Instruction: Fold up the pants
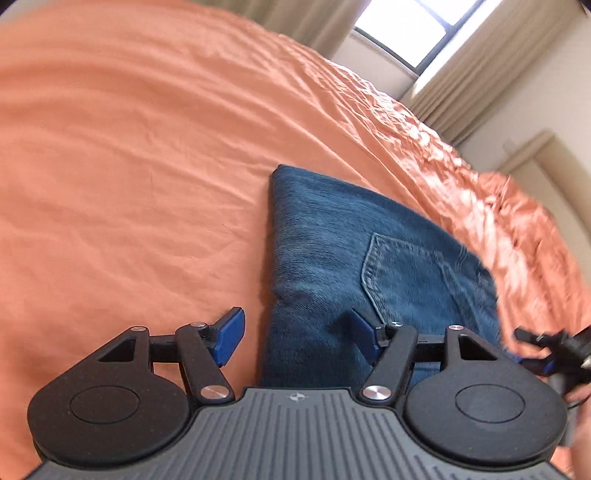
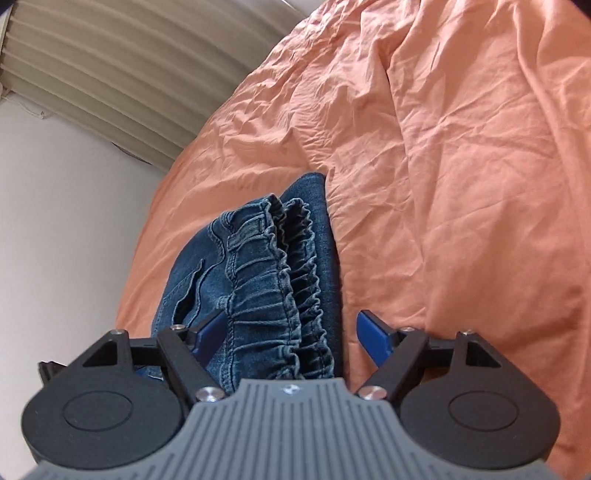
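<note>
Folded blue jeans (image 1: 351, 266) lie on the orange bedsheet (image 1: 129, 166), back pocket up. My left gripper (image 1: 297, 336) hangs open just above their near left edge, one blue pad over the sheet and the other over the denim. In the right wrist view the gathered elastic waistband (image 2: 280, 280) of the jeans runs between the fingers of my right gripper (image 2: 291, 332). It stands open, with the pads wide on either side of the fabric. Part of the right gripper (image 1: 546, 350) and a hand show blurred at the right edge of the left wrist view.
The sheet (image 2: 461, 166) is wrinkled and spreads wide on both sides of the jeans. The bed's edge falls off beside a pale wall (image 2: 66, 184). Beige curtains (image 2: 110, 74) and a bright window (image 1: 413, 26) stand beyond the bed.
</note>
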`<move>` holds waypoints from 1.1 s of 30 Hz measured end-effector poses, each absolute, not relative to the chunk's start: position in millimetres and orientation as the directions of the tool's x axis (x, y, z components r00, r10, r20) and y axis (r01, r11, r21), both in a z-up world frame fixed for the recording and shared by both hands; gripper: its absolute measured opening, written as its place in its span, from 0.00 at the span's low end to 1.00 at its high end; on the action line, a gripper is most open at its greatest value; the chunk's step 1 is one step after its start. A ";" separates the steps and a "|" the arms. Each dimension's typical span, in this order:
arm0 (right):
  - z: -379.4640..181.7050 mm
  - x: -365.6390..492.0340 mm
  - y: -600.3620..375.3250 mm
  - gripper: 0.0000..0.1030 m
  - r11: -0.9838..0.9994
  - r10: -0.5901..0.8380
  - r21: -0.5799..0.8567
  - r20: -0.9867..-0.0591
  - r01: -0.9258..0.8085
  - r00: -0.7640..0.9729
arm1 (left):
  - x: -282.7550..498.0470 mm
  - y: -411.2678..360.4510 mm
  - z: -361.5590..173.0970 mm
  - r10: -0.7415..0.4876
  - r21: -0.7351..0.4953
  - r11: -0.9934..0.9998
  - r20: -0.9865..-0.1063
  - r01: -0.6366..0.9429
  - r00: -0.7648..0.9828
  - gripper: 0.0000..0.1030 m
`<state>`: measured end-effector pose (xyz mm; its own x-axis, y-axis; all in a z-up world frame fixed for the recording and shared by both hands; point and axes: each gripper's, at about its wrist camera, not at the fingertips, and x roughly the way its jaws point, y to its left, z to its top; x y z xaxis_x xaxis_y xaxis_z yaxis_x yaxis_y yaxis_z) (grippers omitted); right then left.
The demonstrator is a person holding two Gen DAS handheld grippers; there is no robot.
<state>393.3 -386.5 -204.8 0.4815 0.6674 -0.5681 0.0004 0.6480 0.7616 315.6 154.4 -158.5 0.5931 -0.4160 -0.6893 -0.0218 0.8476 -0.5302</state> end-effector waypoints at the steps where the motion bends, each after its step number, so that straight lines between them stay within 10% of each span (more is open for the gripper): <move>1: -209.4 399.5 -386.8 0.71 0.631 0.682 0.775 -0.560 0.008 0.471 | 319.1 159.2 -163.7 -0.441 -0.565 0.824 -0.677 -0.032 0.589 0.74; 11: -239.7 440.4 -383.4 0.56 0.530 0.767 0.848 -0.492 0.025 0.411 | 348.5 182.1 -200.2 -0.617 -0.763 0.646 -0.542 -0.027 0.571 0.68; 17: -233.2 442.7 -377.9 0.43 0.559 0.759 0.829 -0.506 -0.013 0.411 | 352.8 186.7 -211.4 -0.670 -0.818 0.574 -0.497 -0.040 0.550 0.40; 24: -200.4 433.8 -364.0 0.26 0.636 0.703 0.771 -0.560 -0.033 0.439 | 351.8 178.1 -190.4 -0.632 -0.783 0.620 -0.534 -0.048 0.562 0.16; 33: -118.5 405.0 -326.7 0.21 0.683 0.677 0.720 -0.561 -0.123 0.477 | 338.1 183.5 -121.4 -0.585 -0.713 0.701 -0.555 0.025 0.591 0.12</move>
